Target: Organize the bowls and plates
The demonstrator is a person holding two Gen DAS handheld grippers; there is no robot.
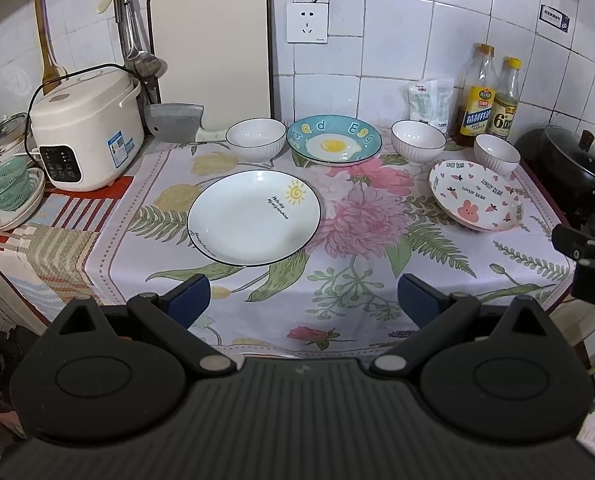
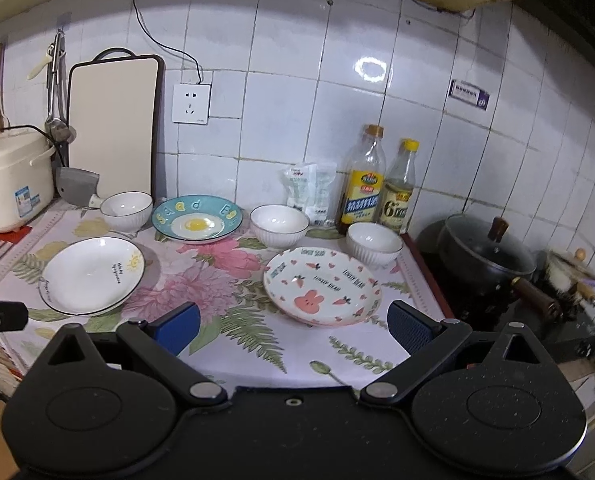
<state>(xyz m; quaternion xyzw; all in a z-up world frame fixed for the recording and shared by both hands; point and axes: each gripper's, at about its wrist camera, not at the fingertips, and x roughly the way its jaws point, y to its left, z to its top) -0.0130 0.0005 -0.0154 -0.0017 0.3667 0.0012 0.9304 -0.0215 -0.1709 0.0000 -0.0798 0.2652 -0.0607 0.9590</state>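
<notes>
Both tongs, left gripper point(image 1: 303, 294) and right gripper point(image 2: 293, 326), gape empty above floral tablecloth point(image 1: 337, 300). Ahead I see three plates, three white ribbed bowls scattered, unstacked; nothing organized yet.

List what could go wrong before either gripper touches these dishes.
1. The pink bunny-print plate looks tilted, as if resting on something; gripping it may make it slide.
2. The steel cleaver lies touching the leftmost white ribbed bowl; lifting that bowl might knock it.
</notes>
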